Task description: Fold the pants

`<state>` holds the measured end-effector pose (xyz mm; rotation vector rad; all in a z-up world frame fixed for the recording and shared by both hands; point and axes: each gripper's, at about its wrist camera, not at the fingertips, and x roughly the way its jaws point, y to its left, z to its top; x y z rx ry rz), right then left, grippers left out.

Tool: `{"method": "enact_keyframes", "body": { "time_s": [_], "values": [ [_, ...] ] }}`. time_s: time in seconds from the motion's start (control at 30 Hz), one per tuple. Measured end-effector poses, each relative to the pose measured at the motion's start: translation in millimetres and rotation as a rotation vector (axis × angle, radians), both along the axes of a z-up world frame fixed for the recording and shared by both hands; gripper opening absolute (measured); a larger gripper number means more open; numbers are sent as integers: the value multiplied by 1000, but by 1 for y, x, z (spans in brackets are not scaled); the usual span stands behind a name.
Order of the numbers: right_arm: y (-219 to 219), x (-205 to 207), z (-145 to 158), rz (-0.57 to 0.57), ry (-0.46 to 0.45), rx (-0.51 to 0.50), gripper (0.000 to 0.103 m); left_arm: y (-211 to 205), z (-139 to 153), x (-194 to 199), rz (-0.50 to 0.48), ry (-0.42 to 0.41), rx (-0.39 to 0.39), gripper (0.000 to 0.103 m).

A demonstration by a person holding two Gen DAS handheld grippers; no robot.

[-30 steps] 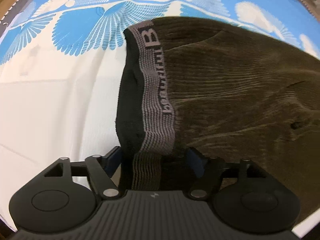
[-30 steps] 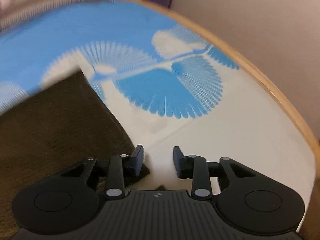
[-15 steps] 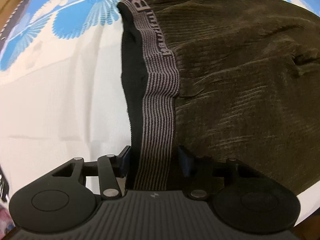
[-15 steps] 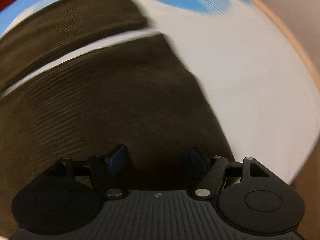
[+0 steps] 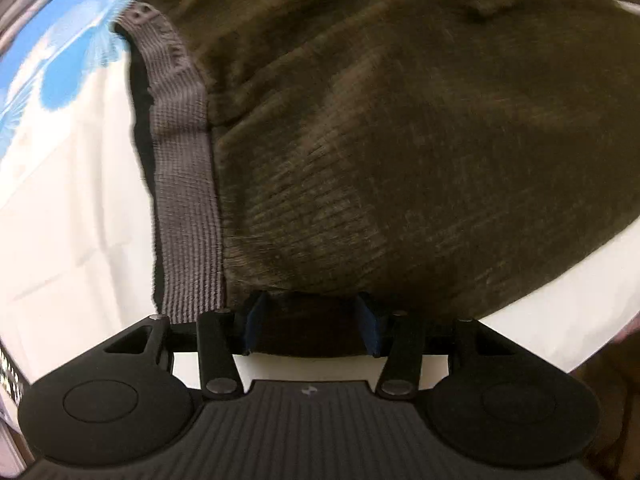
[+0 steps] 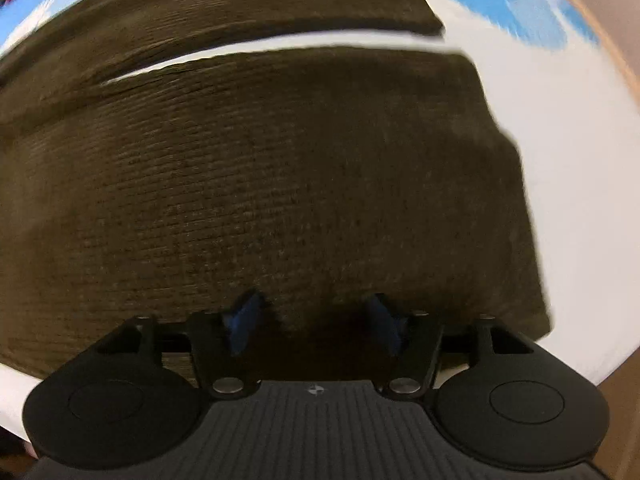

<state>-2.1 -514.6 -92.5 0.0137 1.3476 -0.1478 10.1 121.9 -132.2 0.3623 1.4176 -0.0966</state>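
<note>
The pants point(image 5: 400, 140) — soft, limp ribbed cloth, spread flat on the patterned table point(image 5: 60, 200) — want pinching at the near edge, where both hand-held grippers hover apart, the right's point(image 6: 316, 322) jaws closing.

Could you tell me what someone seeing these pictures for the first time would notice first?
Dark olive corduroy pants fill both views, spread on a blue-and-white patterned cloth. A grey striped waistband runs up the left side of the left wrist view. Each gripper hangs over the near edge: left gripper, right gripper closing.
</note>
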Motion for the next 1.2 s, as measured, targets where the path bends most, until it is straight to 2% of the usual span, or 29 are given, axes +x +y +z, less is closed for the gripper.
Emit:
{"method": "enact_keyframes", "body": {
  "time_s": [0.07,0.17,0.27,0.33,0.43,0.47,0.5,0.53,0.6,0.63,0.67,0.73,0.77,0.83,0.87,0.9,0.93,0.97,1.03,1.1,1.2],
  "values": [
    [8,1,14,-20,-52,-22,60,0,20,0,54,-57,-43,55],
    [29,6,56,-9,-241,-17,58,-5,58,6,124,-148,-105,62],
    [51,12,114,-19,-470,76,58,-19,100,18,149,-296,-169,76],
    [67,15,149,-23,-587,159,58,-27,123,30,175,-408,-215,79],
    [89,19,184,8,-696,230,63,-34,122,25,183,-567,-273,78],
    [97,21,187,22,-713,241,64,-36,112,24,173,-565,-287,77],
    [104,22,185,34,-729,246,64,-38,102,33,164,-510,-269,67],
    [113,22,178,45,-747,235,64,-38,100,36,161,-506,-262,65],
    [129,23,161,54,-728,204,62,-44,102,41,152,-551,-272,66],
    [131,36,147,36,-627,186,55,-43,106,42,149,-566,-282,66],
    [131,48,142,-2,-590,201,47,-42,103,47,152,-570,-285,66],
    [129,61,142,-44,-611,280,47,-42,97,54,171,-560,-281,66],
    [134,64,144,-32,-624,275,47,-41,97,59,181,-550,-286,65],
    [143,71,147,0,-657,200,47,-32,101,66,214,-531,-299,56],
    [147,74,148,10,-661,188,47,-27,100,71,237,-514,-300,34],
    [150,70,150,9,-664,197,45,-22,97,77,270,-488,-299,7],
    [150,74,151,3,-671,218,37,-16,94,82,315,-466,-293,2],
    [149,78,150,-1,-673,228,19,-10,92,86,360,-448,-290,2],
    [149,85,148,-7,-660,222,7,0,89,92,404,-441,-312,0],
    [150,87,140,-31,-635,229,7,7,90,102,443,-433,-329,0],
    [152,98,131,-66,-590,260,8,20,89,129,538,-410,-398,1]
  ]
}}
